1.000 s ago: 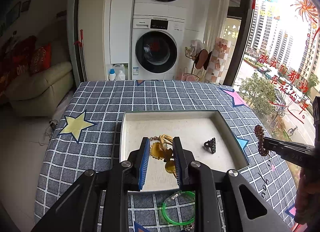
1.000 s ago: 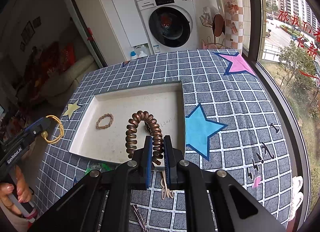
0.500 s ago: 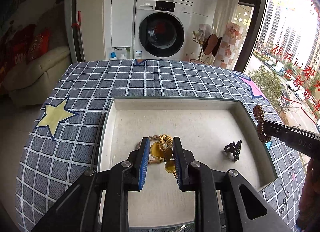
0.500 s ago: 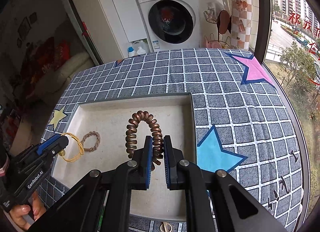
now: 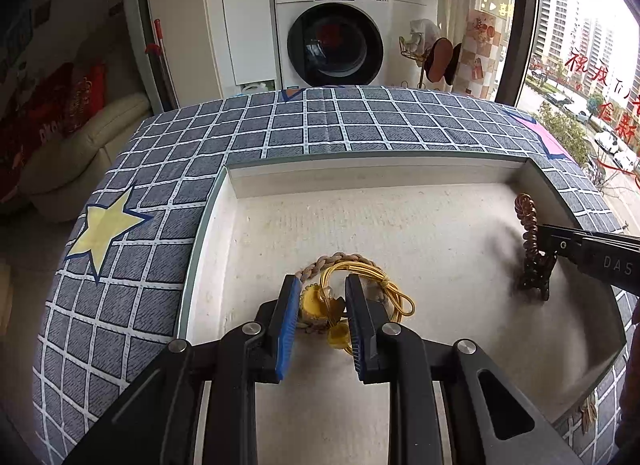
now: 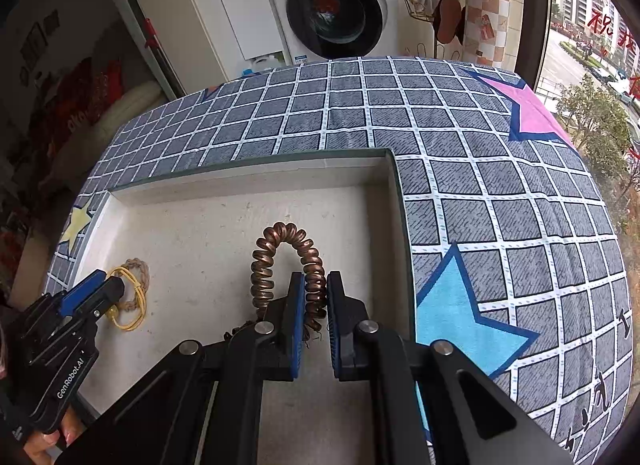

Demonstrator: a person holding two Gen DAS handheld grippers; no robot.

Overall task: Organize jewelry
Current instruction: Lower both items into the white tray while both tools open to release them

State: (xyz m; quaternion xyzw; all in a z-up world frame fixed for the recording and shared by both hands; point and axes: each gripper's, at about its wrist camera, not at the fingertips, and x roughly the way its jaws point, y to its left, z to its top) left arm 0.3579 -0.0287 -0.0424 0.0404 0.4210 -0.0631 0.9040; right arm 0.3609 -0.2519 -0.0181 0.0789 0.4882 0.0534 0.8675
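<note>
Both cameras look steeply down from close above the tray (image 5: 240, 185), facing the washer (image 5: 332, 41) beyond the desk (image 5: 320, 125). The left view sits over the tray's left half, the right view over its right half (image 6: 394, 201). Both share the tray floor, and each shows the other claw at its edge.

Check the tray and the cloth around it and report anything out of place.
One stray: a small brownish piece lies on the checked cloth just outside the tray's near right corner, too blurred to identify. Inside, the yellow elastic overlaps the braided tie, and the copper spiral tie is over the tray.
</note>
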